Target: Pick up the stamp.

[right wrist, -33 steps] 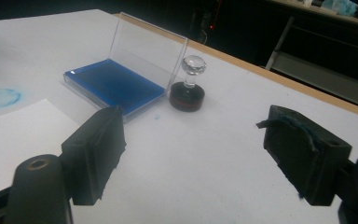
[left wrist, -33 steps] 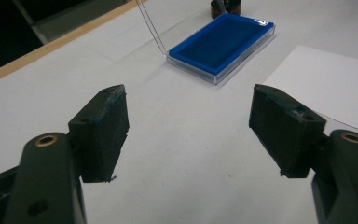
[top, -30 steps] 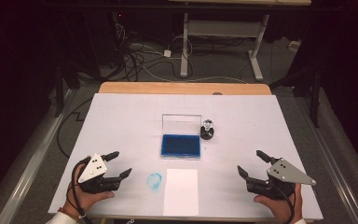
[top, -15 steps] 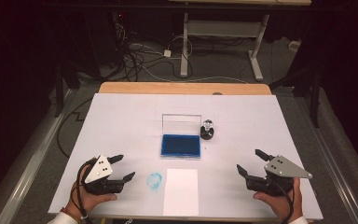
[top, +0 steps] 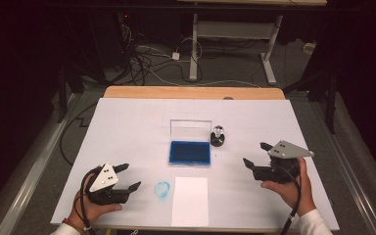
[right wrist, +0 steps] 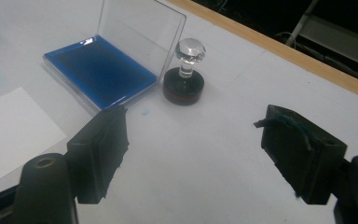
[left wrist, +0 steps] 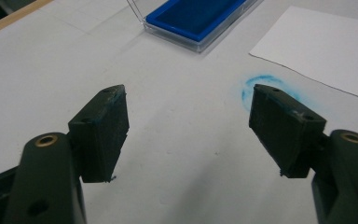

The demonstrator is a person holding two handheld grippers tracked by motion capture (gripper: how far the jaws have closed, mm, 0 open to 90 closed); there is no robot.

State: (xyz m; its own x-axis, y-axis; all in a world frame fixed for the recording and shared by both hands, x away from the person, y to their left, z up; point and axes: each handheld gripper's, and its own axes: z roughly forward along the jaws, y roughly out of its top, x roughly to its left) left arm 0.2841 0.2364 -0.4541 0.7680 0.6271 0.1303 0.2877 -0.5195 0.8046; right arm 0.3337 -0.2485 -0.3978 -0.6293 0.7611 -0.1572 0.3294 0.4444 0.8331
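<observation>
nearest the person, at about 7 o'clock on the tabletop point(top: 127, 117), the left gripper point(top: 127, 179) rests low in its hand with its jaws apart and nothing between them; in the left gripper view the bare white surface lies between the pads, and a faint blue ring smudge point(left wrist: 261, 86) sits just past the right-hand pad. in the high view that smudge point(top: 162, 190) lies just beside the left edge of a blank white sheet of paper point(top: 190, 200), which is set square at 6 o'clock, likely so a print can be pressed onto it within easy reach.

at about 4 o'clock the right gripper point(top: 255, 155) is held above the surface, pointing toward the middle of the tabletop. its jaws stand wide and empty and have just been closing a little, with no thing between them. it seems aimed at the stamp, judging by the right gripper view, where the stamp point(right wrist: 183, 78) stands ahead, a little left of centre.

farther in, near the centre, the blue ink pad point(top: 190, 152) lies open, its clear lid point(top: 191, 130) raised upright at the far side so the inked face is free. the stamp point(top: 218, 136), a dark round base with a clear knob on top, stands upright just beside the pad's right far corner, at about 1 o'clock from it, untouched and well apart from both grippers.
</observation>
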